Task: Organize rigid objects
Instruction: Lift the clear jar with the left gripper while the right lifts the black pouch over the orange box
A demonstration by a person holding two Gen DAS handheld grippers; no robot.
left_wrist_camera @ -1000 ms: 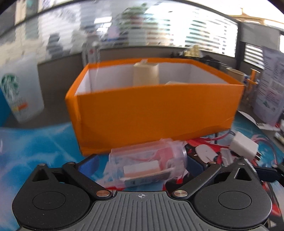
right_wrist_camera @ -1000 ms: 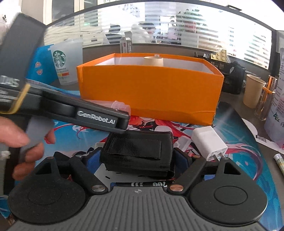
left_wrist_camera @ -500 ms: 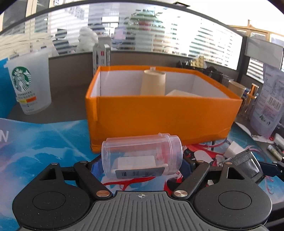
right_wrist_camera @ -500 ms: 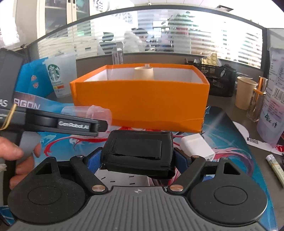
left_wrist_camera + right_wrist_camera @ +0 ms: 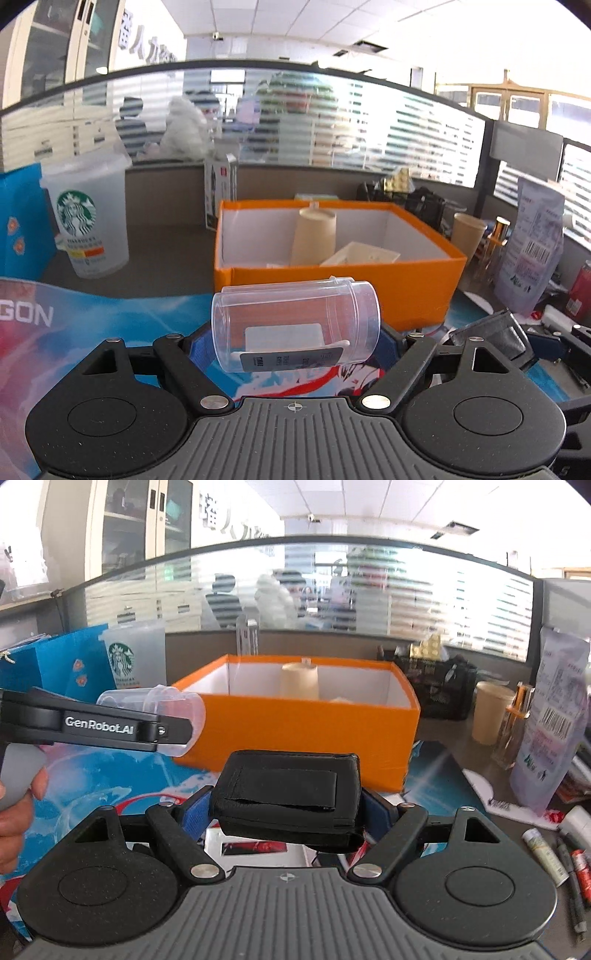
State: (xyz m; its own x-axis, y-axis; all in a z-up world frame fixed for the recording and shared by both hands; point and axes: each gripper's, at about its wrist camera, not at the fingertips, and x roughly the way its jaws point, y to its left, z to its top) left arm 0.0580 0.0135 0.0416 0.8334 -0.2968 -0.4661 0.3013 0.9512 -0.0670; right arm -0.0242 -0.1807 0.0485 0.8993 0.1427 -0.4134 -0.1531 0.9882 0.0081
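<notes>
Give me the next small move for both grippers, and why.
Probably carry both forward over the orange box rim, then release. The left gripper holds the clear jar, the right gripper the black pouch, both short of the box.

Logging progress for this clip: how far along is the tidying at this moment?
Partly done. The orange box already holds a beige cup and a flat cream piece. In hand: the left tool grips a clear plastic jar and the right tool grips a black pouch, both held up in front of the box, not yet over it. Left: both drops, plus possibly pens on the desk.
</notes>
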